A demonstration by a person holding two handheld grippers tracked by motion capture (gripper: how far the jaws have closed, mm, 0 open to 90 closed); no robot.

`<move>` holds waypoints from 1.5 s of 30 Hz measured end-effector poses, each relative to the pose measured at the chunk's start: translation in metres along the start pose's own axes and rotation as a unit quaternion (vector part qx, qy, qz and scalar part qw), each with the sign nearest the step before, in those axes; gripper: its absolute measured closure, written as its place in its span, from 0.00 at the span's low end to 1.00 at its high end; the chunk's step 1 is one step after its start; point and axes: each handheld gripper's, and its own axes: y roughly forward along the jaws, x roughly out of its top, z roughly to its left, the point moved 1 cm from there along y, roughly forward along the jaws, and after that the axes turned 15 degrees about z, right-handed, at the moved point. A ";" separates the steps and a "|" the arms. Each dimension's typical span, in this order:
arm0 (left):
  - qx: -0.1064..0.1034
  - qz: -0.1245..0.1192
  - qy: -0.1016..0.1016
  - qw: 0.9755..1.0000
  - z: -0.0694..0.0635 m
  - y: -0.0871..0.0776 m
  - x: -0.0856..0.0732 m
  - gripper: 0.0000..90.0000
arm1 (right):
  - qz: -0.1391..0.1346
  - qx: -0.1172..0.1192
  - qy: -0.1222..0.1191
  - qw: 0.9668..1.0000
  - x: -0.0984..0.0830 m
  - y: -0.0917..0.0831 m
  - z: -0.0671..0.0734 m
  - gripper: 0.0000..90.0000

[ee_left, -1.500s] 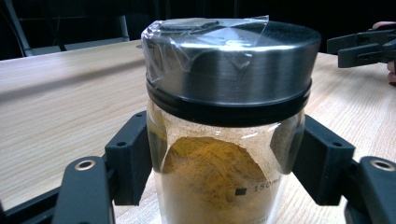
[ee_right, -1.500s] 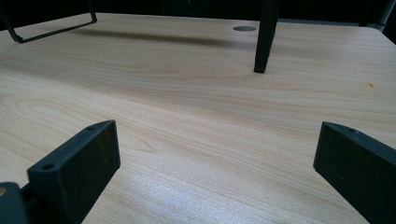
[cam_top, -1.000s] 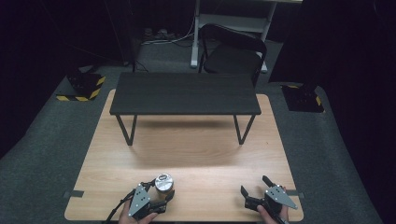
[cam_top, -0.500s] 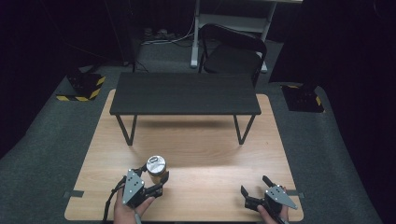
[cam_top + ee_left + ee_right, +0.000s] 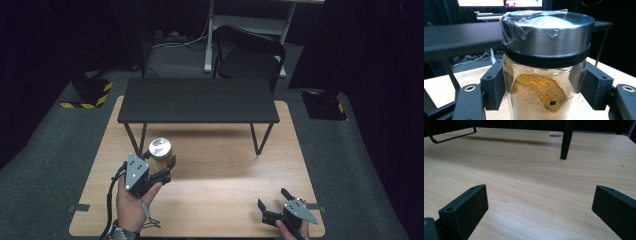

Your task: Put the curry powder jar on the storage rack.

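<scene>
Moved forward since the earlier frames, the jar is now sitting closer to the black shelf, near its front left leg, where before it was down by the worktop's near edge. It is staying upright, a sensible way to carry it since the yellow-brown powder inside is lying heaped to one side. Clear tape is crossing the metal lid, probably to keep it shut.

Gripping the glass body just below the lid, the left gripper is clamping the jar between both fingers, one on each side. That low hold is leaving the lid free. I cannot tell whether the jar is resting on the worktop or hanging just above it.

Well to the right of the shelf's front legs, near the worktop's near edge, the right gripper is waiting with its fingers spread apart and nothing between them, apparently parked out of the way.
</scene>
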 end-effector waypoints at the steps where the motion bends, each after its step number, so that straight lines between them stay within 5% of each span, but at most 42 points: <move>1: 0.008 -0.002 -0.002 1.000 0.001 0.002 0.012 0.34 | 0.000 0.000 0.000 1.000 0.000 0.000 0.000 0.00; 15: 0.039 -0.022 -0.002 0.999 0.012 0.015 0.072 0.34 | -0.002 0.003 -0.004 1.000 -0.001 -0.001 -0.001 0.00; 27: 0.072 -0.030 -0.010 0.997 0.019 0.055 0.114 0.34 | -0.004 0.005 -0.008 1.000 -0.002 -0.001 -0.001 0.00; 45: 0.084 -0.005 -0.046 0.995 0.029 0.106 0.103 0.34 | -0.008 0.009 -0.010 1.000 -0.004 -0.002 -0.002 0.00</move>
